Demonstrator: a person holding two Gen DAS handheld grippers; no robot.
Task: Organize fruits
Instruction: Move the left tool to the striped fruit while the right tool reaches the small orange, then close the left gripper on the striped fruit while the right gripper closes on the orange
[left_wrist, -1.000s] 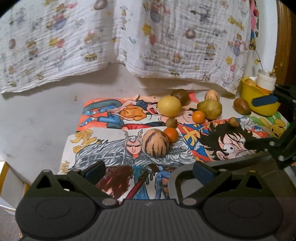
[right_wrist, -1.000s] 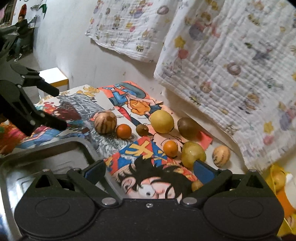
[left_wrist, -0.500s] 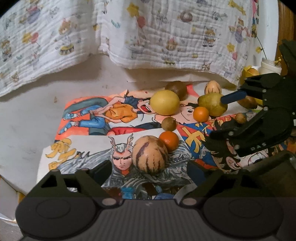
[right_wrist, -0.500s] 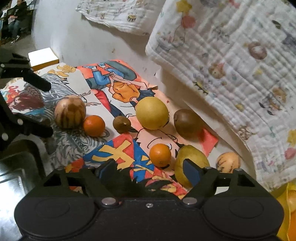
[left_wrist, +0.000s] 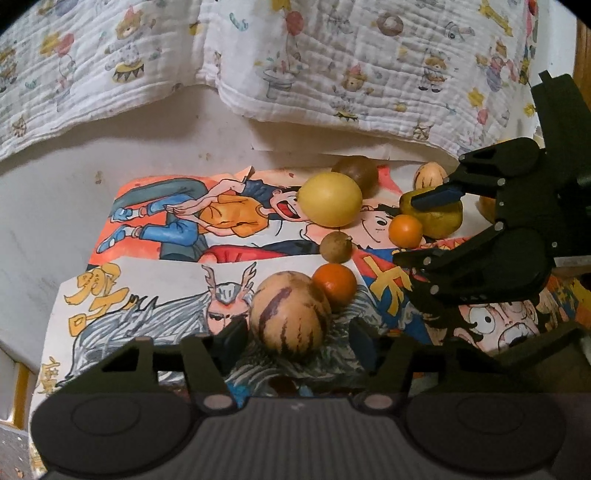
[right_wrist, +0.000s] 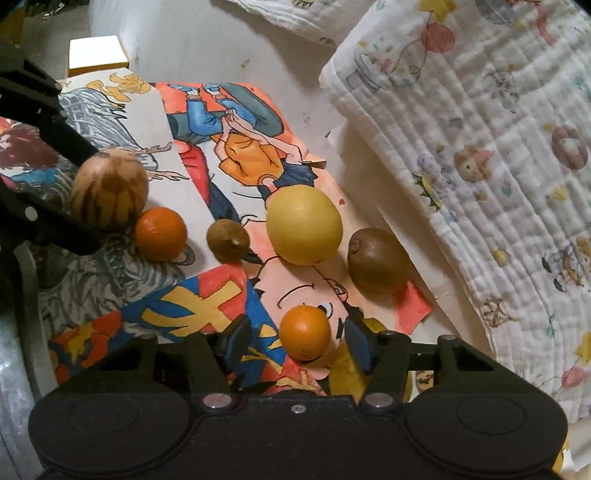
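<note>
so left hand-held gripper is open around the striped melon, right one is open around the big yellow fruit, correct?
Half right. The left hand-held gripper does straddle the striped melon, open. But the right wrist view shows the right hand-held gripper open around a small orange; the big yellow fruit sits farther ahead, untouched.

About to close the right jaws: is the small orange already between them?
Yes, the small orange sits between the right gripper's open jaws, with gaps on both sides in the right wrist view.
</note>
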